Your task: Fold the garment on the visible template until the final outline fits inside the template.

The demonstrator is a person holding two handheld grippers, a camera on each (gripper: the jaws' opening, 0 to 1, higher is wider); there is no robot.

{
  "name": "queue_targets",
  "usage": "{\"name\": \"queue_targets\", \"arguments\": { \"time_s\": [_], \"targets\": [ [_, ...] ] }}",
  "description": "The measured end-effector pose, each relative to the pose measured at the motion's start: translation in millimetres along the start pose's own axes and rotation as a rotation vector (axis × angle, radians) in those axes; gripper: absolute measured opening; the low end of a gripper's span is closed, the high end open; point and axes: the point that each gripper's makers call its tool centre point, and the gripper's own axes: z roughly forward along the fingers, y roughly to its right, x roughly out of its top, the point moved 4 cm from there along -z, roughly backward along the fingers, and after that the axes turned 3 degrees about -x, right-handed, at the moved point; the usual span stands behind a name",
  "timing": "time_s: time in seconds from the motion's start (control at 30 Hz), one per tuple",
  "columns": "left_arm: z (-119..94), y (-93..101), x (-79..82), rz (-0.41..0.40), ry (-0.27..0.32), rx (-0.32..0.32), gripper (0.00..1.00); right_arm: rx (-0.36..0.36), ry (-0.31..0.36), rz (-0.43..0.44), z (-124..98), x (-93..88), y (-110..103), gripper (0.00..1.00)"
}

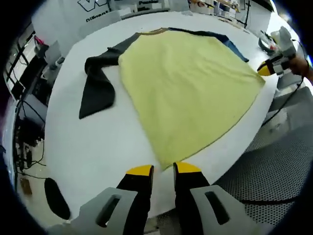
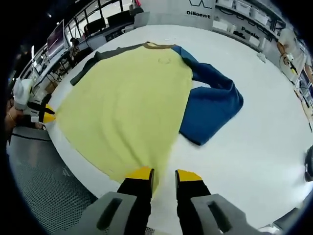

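Observation:
A yellow shirt (image 1: 186,83) lies spread flat on the round white table (image 1: 98,142). Its dark grey sleeve (image 1: 98,83) is folded out to the left, and its blue sleeve (image 2: 212,105) lies bunched on the other side. My left gripper (image 1: 163,169) is open at the table's near edge, its tips on either side of a hem corner. My right gripper (image 2: 165,175) is open at the other hem corner, with yellow fabric touching its left tip. Each gripper also appears in the other's view: right gripper (image 1: 271,66), left gripper (image 2: 45,115).
The table edge (image 2: 73,161) runs just in front of both grippers, above a perforated metal floor (image 1: 279,171). Shelves and benches (image 2: 88,27) stand around the table. A dark object (image 2: 309,164) sits at the table's right rim.

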Motion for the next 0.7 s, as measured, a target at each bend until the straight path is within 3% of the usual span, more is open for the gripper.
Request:
{"name": "queue_targets", "arguments": {
  "time_s": [0.07, 0.2, 0.27, 0.37, 0.5, 0.7],
  "targets": [
    [-11, -3.8, 7.1, -0.113, 0.110, -0.030, 0.22, -0.028, 0.087, 0.039, -7, 15.1, 17, 0.21],
    [-19, -1.8, 15.1, -0.247, 0.187, -0.089, 0.28, -0.036, 0.131, 0.053, -8, 24.8, 24, 0.29],
    [-25, -4.6, 23.2, -0.241, 0.261, -0.082, 0.33, -0.039, 0.148, 0.063, -7, 29.4, 28, 0.31],
    [-30, -3.8, 24.5, -0.252, 0.256, -0.083, 0.45, -0.046, 0.173, 0.043, -4, 35.5, 33, 0.33],
    [-32, -3.4, 29.2, -0.245, 0.270, -0.074, 0.60, -0.067, 0.207, -0.068, 3, 45.2, 43, 0.34],
    [-38, 2.7, 43.2, -0.267, 0.352, -0.102, 0.81, -0.076, 0.178, -0.291, 17, 50.0, 53, 0.35]
  ]
}}
